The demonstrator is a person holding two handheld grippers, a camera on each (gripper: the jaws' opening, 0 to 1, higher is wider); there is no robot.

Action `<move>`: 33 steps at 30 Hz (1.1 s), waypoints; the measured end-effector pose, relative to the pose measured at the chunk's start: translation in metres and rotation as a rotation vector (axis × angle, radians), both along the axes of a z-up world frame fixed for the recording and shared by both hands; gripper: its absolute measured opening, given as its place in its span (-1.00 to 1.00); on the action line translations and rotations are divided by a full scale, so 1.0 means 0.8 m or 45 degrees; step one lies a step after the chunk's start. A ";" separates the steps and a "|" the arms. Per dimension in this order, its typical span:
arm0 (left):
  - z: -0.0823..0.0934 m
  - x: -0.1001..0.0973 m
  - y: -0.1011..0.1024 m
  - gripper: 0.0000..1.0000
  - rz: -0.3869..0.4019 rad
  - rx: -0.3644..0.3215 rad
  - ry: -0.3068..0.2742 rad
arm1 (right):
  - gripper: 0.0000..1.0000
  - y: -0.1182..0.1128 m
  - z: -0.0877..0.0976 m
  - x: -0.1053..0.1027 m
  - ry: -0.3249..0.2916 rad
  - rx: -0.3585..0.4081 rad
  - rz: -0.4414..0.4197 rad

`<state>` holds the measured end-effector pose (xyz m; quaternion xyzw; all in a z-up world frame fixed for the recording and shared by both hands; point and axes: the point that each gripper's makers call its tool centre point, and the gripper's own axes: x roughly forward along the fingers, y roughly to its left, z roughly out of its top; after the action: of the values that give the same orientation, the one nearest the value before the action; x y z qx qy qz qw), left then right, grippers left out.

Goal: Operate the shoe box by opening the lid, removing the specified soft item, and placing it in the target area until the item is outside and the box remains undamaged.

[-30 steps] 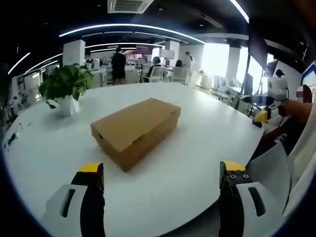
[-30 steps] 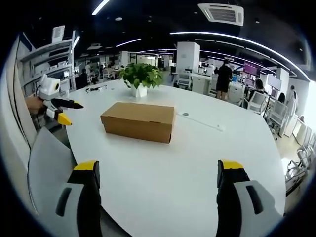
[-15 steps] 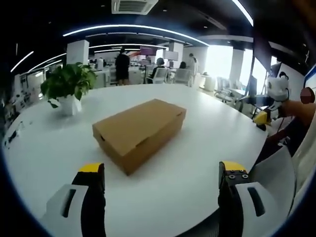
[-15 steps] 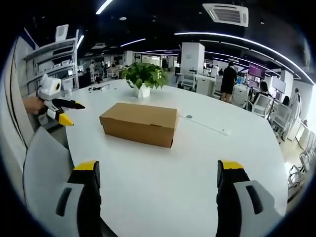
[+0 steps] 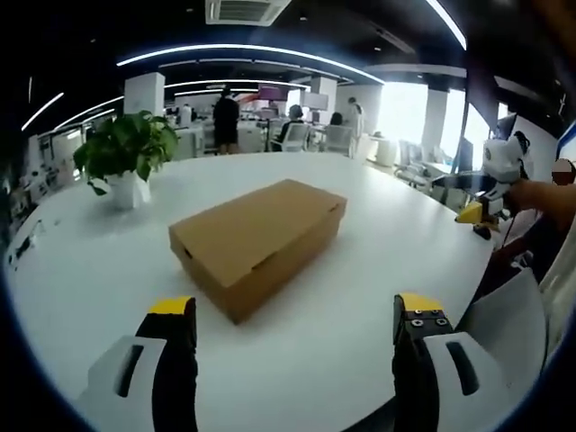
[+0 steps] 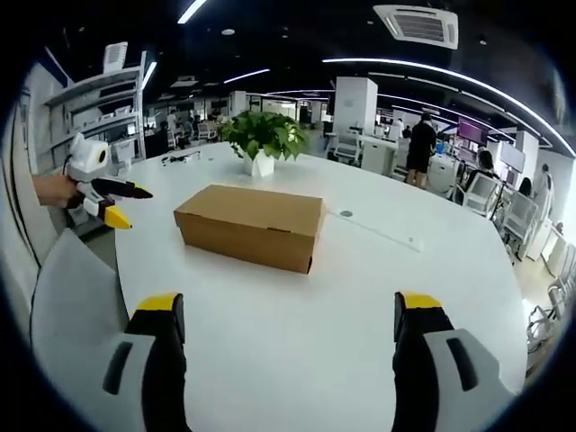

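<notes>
Open-plan office, big white tabletop [image 5: 378, 243]: left gripper view has left gripper [image 5: 292, 310] w/ jaws wide, shut box [image 5: 256, 238] mid-tabletop, plant [image 5: 126, 157] behind, right gripper [image 5: 481, 193] at far right; right gripper view, jaws wide too, box ahead, left gripper off tabletop's left edge.

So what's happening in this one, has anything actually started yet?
Not really. A person holds a two-jaw gripper in each hand, both open and empty, aimed at a closed cardboard shoe box lying on a round white table. The left gripper and right gripper hover short of the box, neither touching it. The lid is shut, so nothing inside shows. A potted plant stands on the table beyond the box. In the background there are office desks, chairs and a few people.
</notes>
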<state>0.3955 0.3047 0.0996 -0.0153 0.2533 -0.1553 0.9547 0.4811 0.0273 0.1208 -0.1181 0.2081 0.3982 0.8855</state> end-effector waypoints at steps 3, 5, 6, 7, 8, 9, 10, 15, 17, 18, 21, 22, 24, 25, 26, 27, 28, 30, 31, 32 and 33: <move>-0.004 0.002 0.005 0.83 0.021 0.000 0.001 | 0.82 0.003 -0.002 0.004 0.002 0.003 0.005; -0.007 0.004 0.008 0.82 0.033 0.006 0.004 | 0.81 0.005 -0.004 0.007 0.002 -0.001 0.009; -0.008 0.004 0.009 0.81 0.038 0.007 0.007 | 0.81 0.007 -0.005 0.009 0.001 -0.004 0.013; -0.010 0.005 0.010 0.80 0.044 0.007 0.011 | 0.80 0.008 -0.005 0.010 0.000 -0.005 0.016; -0.011 0.006 0.012 0.80 0.054 0.003 0.014 | 0.80 0.010 -0.006 0.012 0.000 -0.006 0.018; -0.012 0.006 0.013 0.80 0.058 0.001 0.015 | 0.80 0.011 -0.007 0.013 0.000 -0.005 0.020; -0.014 0.007 0.014 0.79 0.062 0.003 0.018 | 0.79 0.012 -0.008 0.016 0.000 -0.007 0.025; -0.019 0.009 0.015 0.78 0.064 0.014 0.028 | 0.77 0.017 -0.010 0.023 -0.001 -0.011 0.040; -0.026 0.011 0.017 0.77 0.070 0.018 0.035 | 0.76 0.019 -0.011 0.028 -0.005 -0.013 0.048; -0.027 0.011 0.018 0.77 0.074 0.021 0.035 | 0.76 0.022 -0.012 0.029 -0.005 -0.015 0.052; -0.031 0.013 0.021 0.75 0.082 0.025 0.037 | 0.74 0.024 -0.016 0.031 -0.001 -0.018 0.061; -0.032 0.014 0.021 0.75 0.085 0.025 0.039 | 0.73 0.026 -0.020 0.031 0.004 -0.023 0.067; -0.033 0.015 0.022 0.73 0.095 0.026 0.040 | 0.72 0.028 -0.024 0.032 0.009 -0.029 0.075; -0.034 0.015 0.022 0.72 0.098 0.025 0.041 | 0.71 0.030 -0.025 0.032 0.010 -0.029 0.079; -0.035 0.015 0.022 0.71 0.099 0.023 0.039 | 0.71 0.031 -0.027 0.033 0.014 -0.031 0.085; -0.035 0.016 0.022 0.71 0.100 0.019 0.038 | 0.71 0.032 -0.029 0.033 0.014 -0.034 0.089; -0.036 0.017 0.022 0.70 0.101 0.011 0.039 | 0.70 0.033 -0.030 0.034 0.014 -0.038 0.093; -0.038 0.017 0.021 0.65 0.096 0.009 0.045 | 0.69 0.035 -0.034 0.035 0.015 -0.050 0.111; -0.039 0.017 0.021 0.64 0.093 0.017 0.047 | 0.69 0.035 -0.037 0.035 0.015 -0.061 0.121; -0.041 0.017 0.022 0.62 0.091 0.031 0.049 | 0.68 0.036 -0.038 0.036 0.015 -0.063 0.125; -0.042 0.018 0.023 0.61 0.092 0.032 0.048 | 0.67 0.037 -0.039 0.037 0.016 -0.065 0.132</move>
<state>0.4098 0.3230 0.0657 -0.0153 0.2725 -0.1171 0.9549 0.5107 0.0568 0.0899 -0.1490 0.2173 0.4386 0.8592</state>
